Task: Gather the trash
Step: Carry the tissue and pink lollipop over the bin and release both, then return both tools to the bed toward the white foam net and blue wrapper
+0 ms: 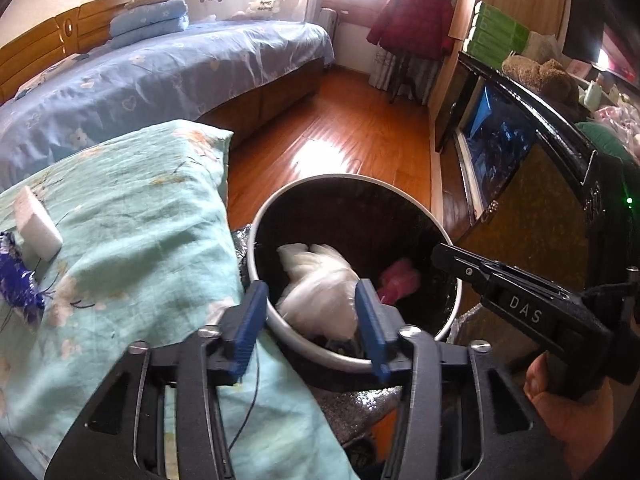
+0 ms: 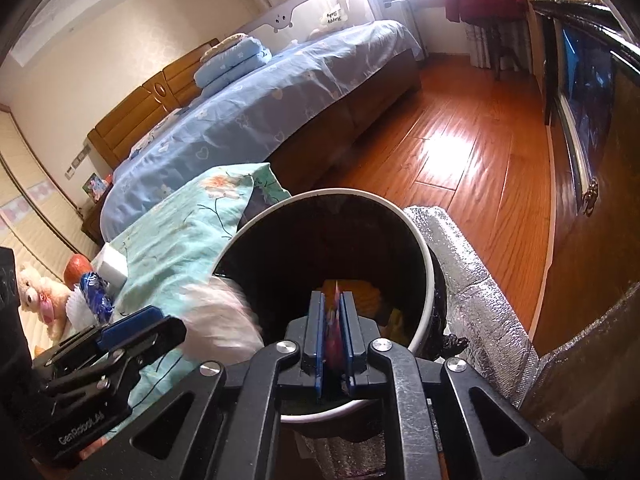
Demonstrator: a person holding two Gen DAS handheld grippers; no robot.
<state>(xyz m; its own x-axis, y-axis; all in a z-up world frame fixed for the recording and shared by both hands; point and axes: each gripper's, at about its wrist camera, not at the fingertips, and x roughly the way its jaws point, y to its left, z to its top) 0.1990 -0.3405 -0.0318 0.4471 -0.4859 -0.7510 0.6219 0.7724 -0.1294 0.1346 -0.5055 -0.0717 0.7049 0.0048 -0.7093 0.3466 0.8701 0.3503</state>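
A round bin (image 1: pixel 448 236) with a white rim and black liner stands on the floor beside the bed; it also shows in the right wrist view (image 2: pixel 428 264). My left gripper (image 1: pixel 312 300) is open over the bin's near rim. A blurred white crumpled wrapper (image 1: pixel 320 284) is between and just beyond its fingers, inside the bin; it shows blurred in the right wrist view (image 2: pixel 224 320). A pink scrap (image 1: pixel 400 278) lies in the bin. My right gripper (image 2: pixel 335 320) is shut on a thin red and orange wrapper (image 2: pixel 333 344) above the bin. A white block (image 1: pixel 38 226) and a blue wrapper (image 1: pixel 18 280) lie on the green quilt (image 1: pixel 132 216).
A blue bed (image 1: pixel 160 76) stands behind. Wood floor (image 1: pixel 352 128) runs to the window. A dark cabinet (image 1: pixel 532 184) lines the right side. Silver foil padding (image 2: pixel 472 280) lies by the bin. A soft toy (image 2: pixel 40 296) sits at far left.
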